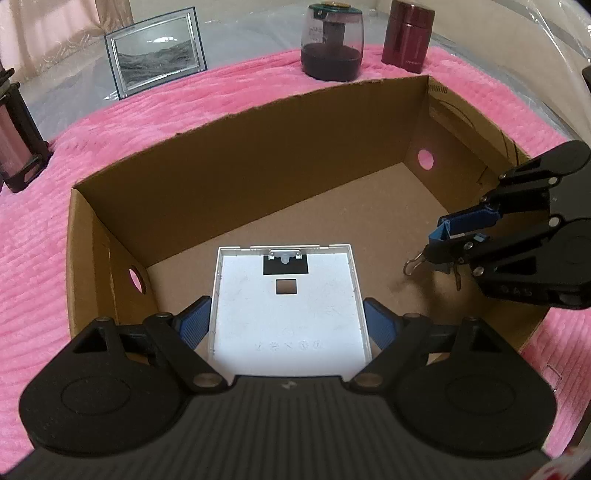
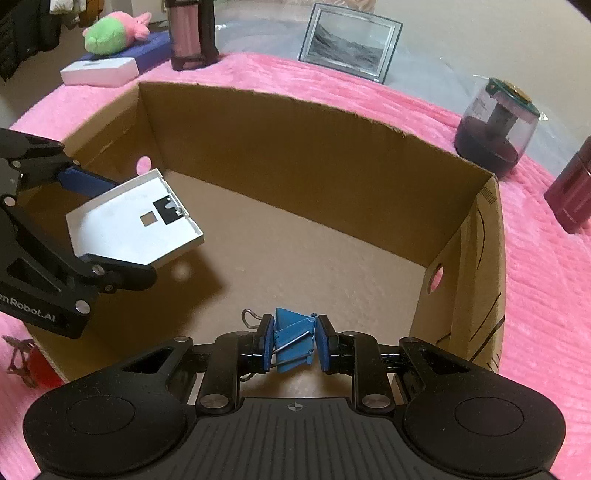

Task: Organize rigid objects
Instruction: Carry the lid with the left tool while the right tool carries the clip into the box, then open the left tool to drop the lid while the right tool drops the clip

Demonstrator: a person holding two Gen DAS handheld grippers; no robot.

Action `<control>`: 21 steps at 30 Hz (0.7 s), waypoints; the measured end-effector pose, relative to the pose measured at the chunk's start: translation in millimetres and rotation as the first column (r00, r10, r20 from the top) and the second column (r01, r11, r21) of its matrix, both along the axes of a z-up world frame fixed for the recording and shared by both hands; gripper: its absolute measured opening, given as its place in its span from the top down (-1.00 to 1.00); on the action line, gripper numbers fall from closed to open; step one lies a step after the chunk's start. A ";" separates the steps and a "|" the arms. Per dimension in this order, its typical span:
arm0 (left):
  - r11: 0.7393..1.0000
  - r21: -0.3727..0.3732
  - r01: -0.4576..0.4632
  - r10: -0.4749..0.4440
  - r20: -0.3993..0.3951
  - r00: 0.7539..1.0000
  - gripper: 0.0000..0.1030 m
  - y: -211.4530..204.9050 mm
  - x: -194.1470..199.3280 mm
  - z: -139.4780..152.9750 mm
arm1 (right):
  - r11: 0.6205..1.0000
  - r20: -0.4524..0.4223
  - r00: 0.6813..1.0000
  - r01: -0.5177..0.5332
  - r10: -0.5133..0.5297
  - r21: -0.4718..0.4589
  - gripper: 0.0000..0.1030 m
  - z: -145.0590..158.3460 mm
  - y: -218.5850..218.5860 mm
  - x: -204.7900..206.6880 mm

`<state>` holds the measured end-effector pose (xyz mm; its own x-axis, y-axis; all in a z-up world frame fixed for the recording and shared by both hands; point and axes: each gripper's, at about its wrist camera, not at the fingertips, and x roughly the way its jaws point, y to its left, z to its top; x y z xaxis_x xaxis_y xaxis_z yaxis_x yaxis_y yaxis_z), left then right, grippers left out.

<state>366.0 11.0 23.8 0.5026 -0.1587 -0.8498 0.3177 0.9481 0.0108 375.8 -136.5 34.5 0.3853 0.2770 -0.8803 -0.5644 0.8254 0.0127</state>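
An open cardboard box [image 1: 236,155] [image 2: 295,140] lies on a pink blanket. My left gripper [image 1: 286,325] is shut on a flat white plastic cover [image 1: 286,306] and holds it above the box floor at the box's left end; it also shows in the right wrist view [image 2: 129,225]. My right gripper [image 2: 293,345] is shut on a blue binder clip [image 2: 293,343] with wire handles, held over the box's near right part. The right gripper also shows in the left wrist view [image 1: 439,236], with the clip [image 1: 465,221] between its jaws.
On the blanket behind the box stand a framed landscape picture [image 1: 157,62], a dark round pencil sharpener [image 1: 330,44], a maroon flask [image 1: 406,35] and a pink cylinder in a dark frame [image 1: 16,144]. A white box [image 2: 99,72] and a plush toy [image 2: 112,31] lie far left.
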 end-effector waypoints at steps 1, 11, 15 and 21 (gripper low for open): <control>1.000 0.001 0.001 -0.001 -0.005 1.000 -0.62 -0.2 0.8 -0.7 | 1.000 -0.004 1.000 -0.002 0.002 0.000 0.61 -1.2 -0.1 1.3; 1.000 -0.001 -0.006 0.006 -0.022 1.000 -0.62 -0.2 2.8 -5.1 | 1.000 0.011 1.000 0.001 -0.001 0.005 0.61 1.4 1.8 1.1; 1.000 -0.005 -0.021 0.021 0.012 1.000 -0.63 2.7 -1.8 2.2 | 0.999 0.035 0.999 0.022 -0.023 0.036 0.61 8.6 -3.8 -3.8; 0.994 -0.089 -0.063 0.073 0.116 0.991 -0.63 12.8 -29.5 35.3 | 0.987 0.129 0.988 0.063 -0.083 0.149 0.61 48.2 -18.2 -31.0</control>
